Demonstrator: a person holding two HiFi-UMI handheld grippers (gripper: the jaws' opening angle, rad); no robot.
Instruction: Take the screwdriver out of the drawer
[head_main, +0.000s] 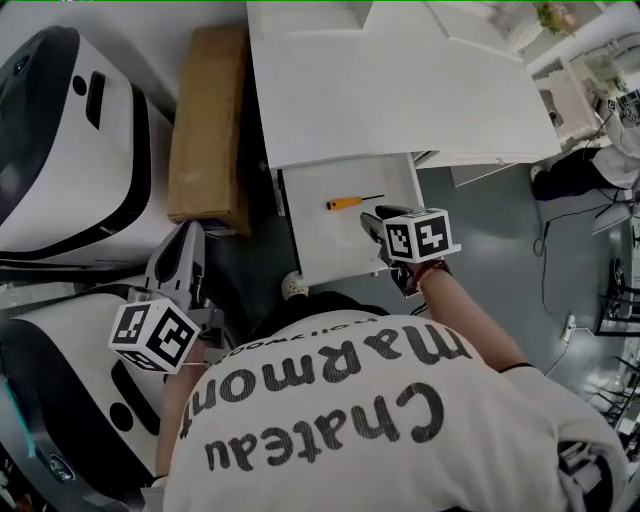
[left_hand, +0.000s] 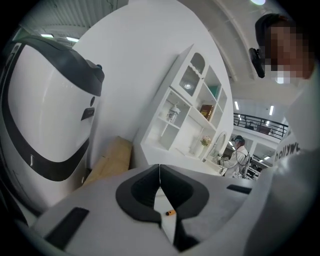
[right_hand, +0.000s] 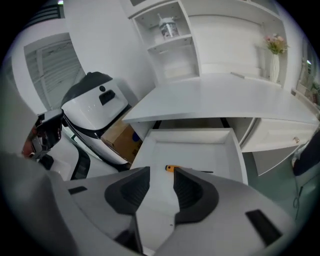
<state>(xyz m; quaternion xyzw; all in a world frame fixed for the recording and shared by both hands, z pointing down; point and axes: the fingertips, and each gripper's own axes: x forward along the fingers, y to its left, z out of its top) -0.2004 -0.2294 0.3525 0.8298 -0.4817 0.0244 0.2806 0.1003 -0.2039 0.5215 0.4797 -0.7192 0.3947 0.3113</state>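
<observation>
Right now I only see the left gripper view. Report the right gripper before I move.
Observer: The right gripper hangs over the open drawer, fingers apart, nothing between them.
Operator: Give me the screwdriver's lie.
Observer: The screwdriver lies flat in the drawer's back half, untouched, orange handle at the head view's left.

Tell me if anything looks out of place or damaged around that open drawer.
Nothing stands out. The drawer is pulled out squarely from under the desk, and the screwdriver lies flat on its floor, alone, with nothing spilled or broken around it. The right gripper hangs over the drawer, jaws apart and empty.
</observation>
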